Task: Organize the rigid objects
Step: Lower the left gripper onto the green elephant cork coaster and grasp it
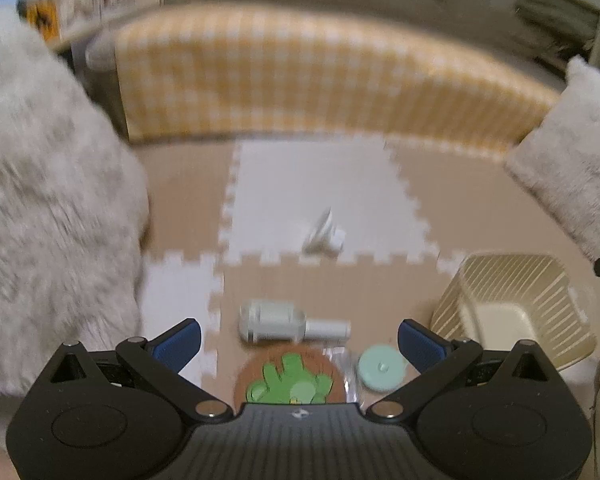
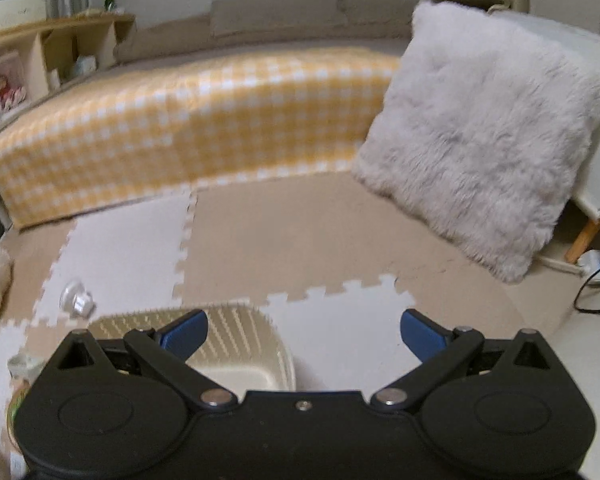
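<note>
- Grey cylinder point(image 1: 292, 326) is lying on its side at lower centre of the left view, just ahead of the left gripper point(image 1: 299, 342); probably light, stiff, slippery plastic.
- Gripping its wide body looks best.
- Left gripper and right gripper point(image 2: 304, 334) are both gaping wide, holding nothing.
- Beige basket point(image 1: 516, 312) is waiting lower right.

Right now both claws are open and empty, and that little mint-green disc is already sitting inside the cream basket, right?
Not quite. The mint-green disc lies on the floor mat, beside the cream basket, not inside it; the left wrist view shows this. Both the left claw and the right claw are open and empty.
</note>
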A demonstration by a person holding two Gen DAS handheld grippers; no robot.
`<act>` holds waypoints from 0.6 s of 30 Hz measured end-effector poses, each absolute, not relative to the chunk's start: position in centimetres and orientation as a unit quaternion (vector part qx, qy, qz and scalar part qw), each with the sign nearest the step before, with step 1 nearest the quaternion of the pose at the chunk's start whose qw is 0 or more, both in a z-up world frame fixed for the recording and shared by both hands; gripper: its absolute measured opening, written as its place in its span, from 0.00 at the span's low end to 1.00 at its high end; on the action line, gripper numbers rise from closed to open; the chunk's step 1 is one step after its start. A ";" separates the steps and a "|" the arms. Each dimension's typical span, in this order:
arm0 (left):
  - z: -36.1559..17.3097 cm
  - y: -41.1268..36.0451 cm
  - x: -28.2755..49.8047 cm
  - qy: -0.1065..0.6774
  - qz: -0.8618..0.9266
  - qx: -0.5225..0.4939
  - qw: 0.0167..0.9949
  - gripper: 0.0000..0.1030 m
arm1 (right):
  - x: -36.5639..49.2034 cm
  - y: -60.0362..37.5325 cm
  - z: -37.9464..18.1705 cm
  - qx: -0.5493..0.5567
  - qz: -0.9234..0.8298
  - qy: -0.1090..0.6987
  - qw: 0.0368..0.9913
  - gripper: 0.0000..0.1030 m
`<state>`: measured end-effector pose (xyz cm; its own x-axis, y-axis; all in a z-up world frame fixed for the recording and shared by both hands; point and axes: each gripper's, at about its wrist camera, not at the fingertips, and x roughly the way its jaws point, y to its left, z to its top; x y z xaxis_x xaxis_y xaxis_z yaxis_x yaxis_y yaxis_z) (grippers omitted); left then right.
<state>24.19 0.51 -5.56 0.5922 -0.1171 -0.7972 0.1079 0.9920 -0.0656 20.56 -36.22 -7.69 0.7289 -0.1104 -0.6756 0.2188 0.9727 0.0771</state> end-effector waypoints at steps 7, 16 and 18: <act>-10.6 1.0 26.2 0.522 -0.061 -0.014 0.851 1.00 | 21.9 -36.4 -9.5 0.090 -0.084 0.392 0.912 1.00; -15.3 1.3 27.0 0.579 -0.044 -0.032 0.814 1.00 | 22.9 -37.0 -11.4 0.107 -0.083 0.432 0.892 1.00; -16.1 1.6 27.3 0.586 -0.039 -0.044 0.808 1.00 | 22.9 -37.1 -11.6 0.111 -0.085 0.436 0.889 0.99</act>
